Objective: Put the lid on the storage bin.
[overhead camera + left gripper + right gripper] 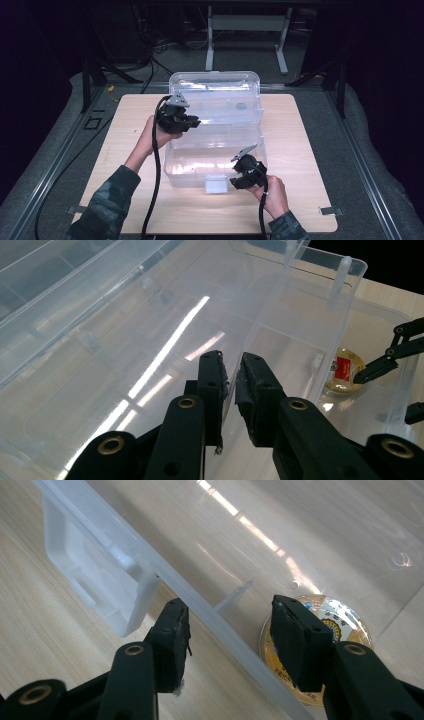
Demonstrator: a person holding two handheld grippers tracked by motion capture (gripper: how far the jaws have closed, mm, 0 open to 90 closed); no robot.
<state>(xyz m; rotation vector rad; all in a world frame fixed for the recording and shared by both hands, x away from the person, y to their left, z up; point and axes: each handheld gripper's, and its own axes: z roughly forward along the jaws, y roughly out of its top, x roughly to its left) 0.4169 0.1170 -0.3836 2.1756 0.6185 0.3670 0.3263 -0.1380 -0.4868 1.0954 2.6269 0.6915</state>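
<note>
A clear plastic tiered box [215, 82] stands open on the wooden table, its upper tray [235, 107] stepped back over the lower bin [172, 167]. My left gripper [191, 122] is at the tray's left end. In the left gripper view its jaws [232, 382] are nearly together on the tray's thin clear wall. My right gripper [239, 178] is open and straddles the bin's front wall [220, 630], with one jaw outside over the table and one inside above a round gold disc [345, 625]. That disc [345, 371] has a red label and lies on the bin floor.
The box's white latch [216, 183] hangs at the front wall, just left of my right gripper; the right gripper view shows that latch [95, 575] close up. The wooden table [310, 165] sits on a grey floor. A white desk frame [245, 30] stands behind.
</note>
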